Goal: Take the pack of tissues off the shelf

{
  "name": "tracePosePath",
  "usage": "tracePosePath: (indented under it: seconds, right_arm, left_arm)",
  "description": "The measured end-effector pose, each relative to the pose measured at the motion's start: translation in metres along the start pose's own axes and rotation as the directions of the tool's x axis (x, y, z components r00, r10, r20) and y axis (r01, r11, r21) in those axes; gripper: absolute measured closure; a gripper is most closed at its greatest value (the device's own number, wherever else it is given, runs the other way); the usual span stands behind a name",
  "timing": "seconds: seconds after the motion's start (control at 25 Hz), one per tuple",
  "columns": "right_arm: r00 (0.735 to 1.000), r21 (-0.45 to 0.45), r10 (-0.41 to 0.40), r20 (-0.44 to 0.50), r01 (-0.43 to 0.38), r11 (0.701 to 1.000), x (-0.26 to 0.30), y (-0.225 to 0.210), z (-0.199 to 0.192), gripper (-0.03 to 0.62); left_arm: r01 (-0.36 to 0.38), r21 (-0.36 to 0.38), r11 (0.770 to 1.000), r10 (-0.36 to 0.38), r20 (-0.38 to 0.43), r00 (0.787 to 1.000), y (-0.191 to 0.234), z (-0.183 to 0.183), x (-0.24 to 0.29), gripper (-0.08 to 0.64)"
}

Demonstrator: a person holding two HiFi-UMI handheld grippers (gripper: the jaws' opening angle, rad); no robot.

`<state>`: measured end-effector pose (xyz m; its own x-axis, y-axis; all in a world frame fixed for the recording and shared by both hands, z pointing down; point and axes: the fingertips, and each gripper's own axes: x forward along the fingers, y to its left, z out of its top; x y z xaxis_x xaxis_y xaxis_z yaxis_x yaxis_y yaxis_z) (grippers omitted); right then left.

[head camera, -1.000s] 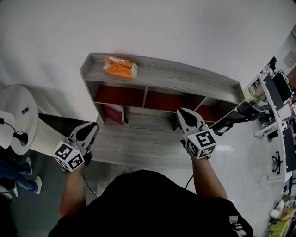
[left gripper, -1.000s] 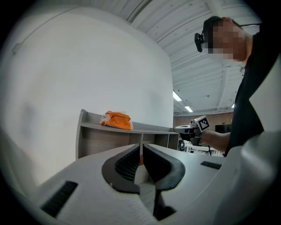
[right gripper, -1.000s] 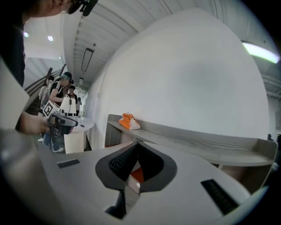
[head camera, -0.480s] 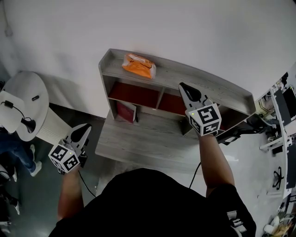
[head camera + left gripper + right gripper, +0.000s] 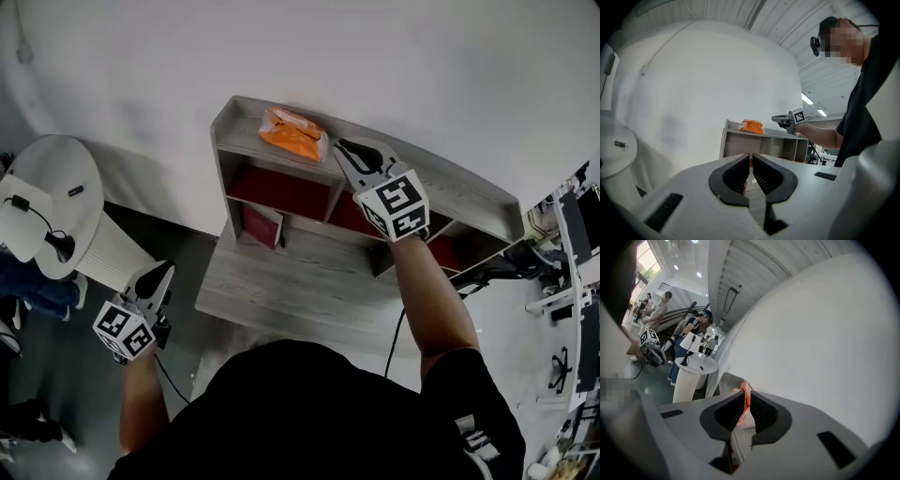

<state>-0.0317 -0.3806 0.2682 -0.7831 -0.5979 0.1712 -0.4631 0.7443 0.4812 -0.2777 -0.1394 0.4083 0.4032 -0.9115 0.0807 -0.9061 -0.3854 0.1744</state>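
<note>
The orange pack of tissues (image 5: 293, 134) lies on the top board of the grey wooden shelf (image 5: 450, 187), near its left end. My right gripper (image 5: 341, 148) is held over that board just right of the pack, tips pointing at it. Its jaws have just been opening and stand a little apart; in the right gripper view the pack (image 5: 747, 388) shows through the narrow gap of the right gripper (image 5: 746, 395), ahead of the tips. My left gripper (image 5: 156, 276) hangs low at the left, off the shelf, shut and empty (image 5: 750, 155). In the left gripper view the pack (image 5: 751, 126) is far ahead.
A white round stand (image 5: 56, 202) with small black items is left of the shelf. A red book (image 5: 258, 225) stands in the left cubby above a wide lower board (image 5: 281, 291). Office desks (image 5: 572, 244) fill the right edge. People (image 5: 658, 310) stand far off.
My right gripper has risen from the lower board to the top board and swung left up to the pack. My left gripper has drawn back, down and left, away from the shelf.
</note>
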Motion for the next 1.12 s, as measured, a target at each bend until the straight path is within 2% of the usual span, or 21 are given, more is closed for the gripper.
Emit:
tracePosePath:
  seconds: [0.36,0.48,0.72,0.88,1.12]
  right_arm:
    - [0.998,-0.013,0.018,-0.061,-0.019,1.0,0.048,-0.008,0.0,0.472]
    - [0.995,-0.009,0.03,-0.091,-0.031,0.999,0.061,-0.009,-0.002,0.413]
    - [0.989,-0.016,0.059,-0.136,-0.062,0.998,0.077,-0.005,-0.006,0.352]
    - [0.979,-0.002,0.084,-0.185,-0.086,0.996,0.091,-0.003,-0.014,0.322]
    - [0.967,-0.02,0.094,-0.236,-0.101,0.995,0.107,0.002,-0.023,0.321]
  left_arm:
    - [-0.048,-0.015,0.999,0.048,-0.004,0.999,0.019,-0.005,-0.021,0.525]
    - [-0.052,-0.017,0.999,0.052,-0.007,0.999,0.021,-0.007,-0.025,0.525]
    - [-0.059,-0.031,0.998,0.059,-0.008,0.998,0.025,-0.013,-0.03,0.525]
    - [-0.062,-0.033,0.998,0.061,-0.011,0.998,0.027,-0.015,-0.031,0.525]
    - [-0.056,-0.029,0.998,0.056,-0.003,0.998,0.025,-0.013,-0.029,0.525]
